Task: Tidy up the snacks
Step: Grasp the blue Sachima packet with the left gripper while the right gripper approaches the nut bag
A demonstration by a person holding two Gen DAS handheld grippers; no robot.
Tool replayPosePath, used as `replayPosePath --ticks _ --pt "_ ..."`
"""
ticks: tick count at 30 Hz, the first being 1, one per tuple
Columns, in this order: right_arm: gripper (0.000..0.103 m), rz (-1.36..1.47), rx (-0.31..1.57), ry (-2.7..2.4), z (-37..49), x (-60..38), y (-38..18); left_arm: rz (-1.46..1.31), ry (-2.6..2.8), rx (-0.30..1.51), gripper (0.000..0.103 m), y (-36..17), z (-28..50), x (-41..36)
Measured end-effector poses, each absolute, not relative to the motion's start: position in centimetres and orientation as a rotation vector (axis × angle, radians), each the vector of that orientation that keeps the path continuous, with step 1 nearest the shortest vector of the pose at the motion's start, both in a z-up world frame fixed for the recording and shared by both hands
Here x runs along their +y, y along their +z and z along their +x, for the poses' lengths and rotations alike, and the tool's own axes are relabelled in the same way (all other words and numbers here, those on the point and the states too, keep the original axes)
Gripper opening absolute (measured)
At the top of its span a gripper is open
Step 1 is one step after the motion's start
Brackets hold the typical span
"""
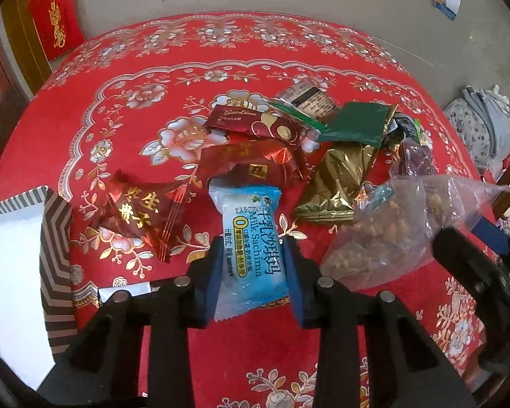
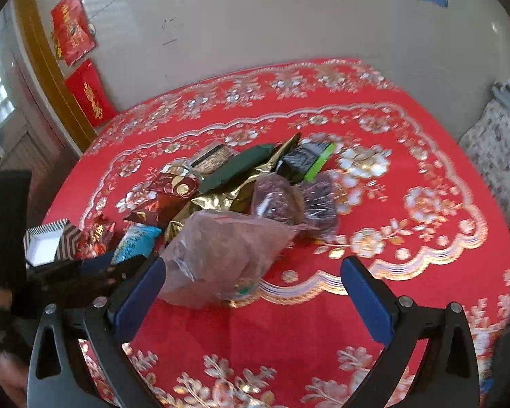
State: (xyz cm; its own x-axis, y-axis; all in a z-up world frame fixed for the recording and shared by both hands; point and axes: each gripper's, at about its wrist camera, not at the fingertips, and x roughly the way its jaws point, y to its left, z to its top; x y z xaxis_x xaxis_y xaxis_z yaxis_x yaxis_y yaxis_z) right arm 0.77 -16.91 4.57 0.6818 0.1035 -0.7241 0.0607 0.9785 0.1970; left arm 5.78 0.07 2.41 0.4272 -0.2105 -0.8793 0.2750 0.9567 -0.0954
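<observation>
Two blue pads of the left gripper (image 1: pixel 251 272) pinch the pale blue Milk Sachima packet (image 1: pixel 250 241) at lower centre of the left wrist view, probably to carry it to the striped box (image 1: pixel 56 238) at the left edge, while the other snacks lie heaped on the red tablecloth (image 1: pixel 119 78) above. From the right wrist view, the right gripper (image 2: pixel 255 289) stands wide at the bottom of the frame, its left pad beside or perhaps touching the clear bag (image 2: pixel 221 255); blur hides which.
</observation>
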Motion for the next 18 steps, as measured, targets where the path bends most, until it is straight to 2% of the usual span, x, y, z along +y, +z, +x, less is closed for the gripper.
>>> replayPosePath --ticks 6,11,13,15,18 --pt "0.103 0.142 0.790 0.032 0.3 -16.4 5.5 0.054 -0.310 1.088 0.036 2.6 5.6 0.6" --pt "0.103 -0.121 0.661 0.100 -1.4 -15.3 7.5 0.057 -0.311 1.085 0.036 2.6 5.6 0.9" --pt "0.103 -0.208 0.670 0.122 -1.4 -15.0 7.7 0.052 -0.310 1.085 0.036 2.6 5.6 1.0" --pt "0.103 -0.189 0.713 0.112 -0.9 -15.0 7.4 0.048 -0.308 1.082 0.036 2.6 5.7 0.9" --pt "0.103 -0.011 0.776 0.124 0.2 -15.7 6.4 0.047 -0.303 1.081 0.036 2.5 5.7 0.7"
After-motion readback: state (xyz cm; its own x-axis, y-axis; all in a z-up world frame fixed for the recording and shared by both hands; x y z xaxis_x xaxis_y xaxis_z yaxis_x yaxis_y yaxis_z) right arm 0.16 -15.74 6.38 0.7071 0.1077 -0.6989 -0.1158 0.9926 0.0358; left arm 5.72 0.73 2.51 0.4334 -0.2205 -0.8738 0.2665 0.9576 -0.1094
